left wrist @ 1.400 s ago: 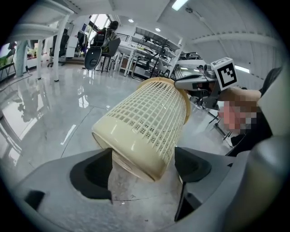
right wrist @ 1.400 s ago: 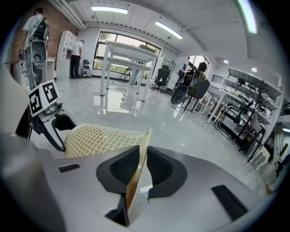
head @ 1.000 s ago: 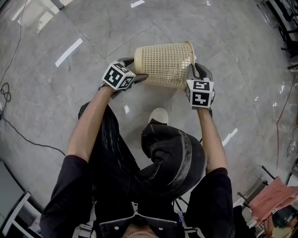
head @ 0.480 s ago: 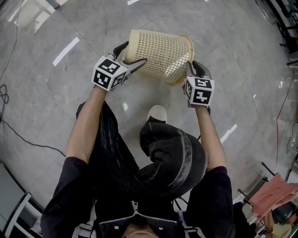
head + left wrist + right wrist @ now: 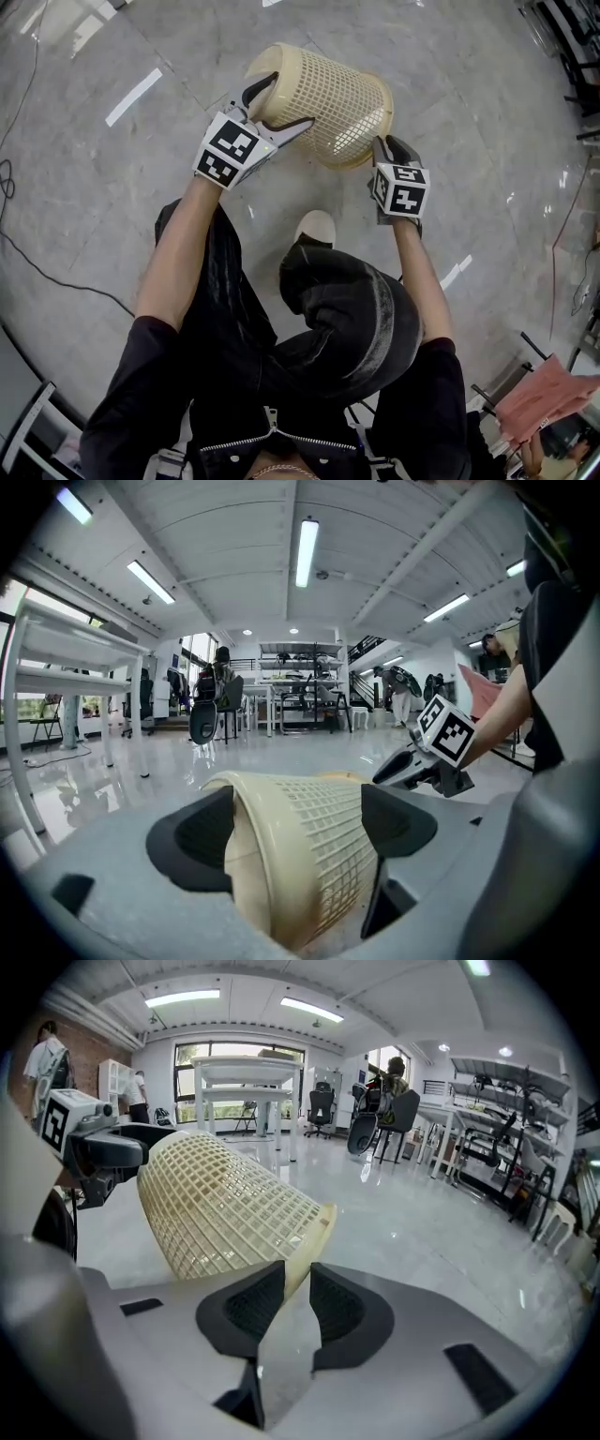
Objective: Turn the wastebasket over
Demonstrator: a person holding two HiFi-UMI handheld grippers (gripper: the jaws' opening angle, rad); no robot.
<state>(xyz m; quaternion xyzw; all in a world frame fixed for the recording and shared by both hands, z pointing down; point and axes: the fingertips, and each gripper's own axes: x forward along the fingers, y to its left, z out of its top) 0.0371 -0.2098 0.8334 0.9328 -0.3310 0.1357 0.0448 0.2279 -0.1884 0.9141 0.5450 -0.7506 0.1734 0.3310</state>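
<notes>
Wastebasket [image 5: 328, 94] aloft over the floor [image 5: 450, 84], tilted mouth-down. Left claw [image 5: 279, 103], jaws wide, clamps its base end. Right claw [image 5: 386, 150], jaws just opening, loosely brackets the rim. Risk: held by one claw only, the basket may swing or slip.

hidden: wastebasket [image 5: 328, 94] interior unseen | shoe [image 5: 317, 225] half-covered by knee [image 5: 337, 281]
</notes>
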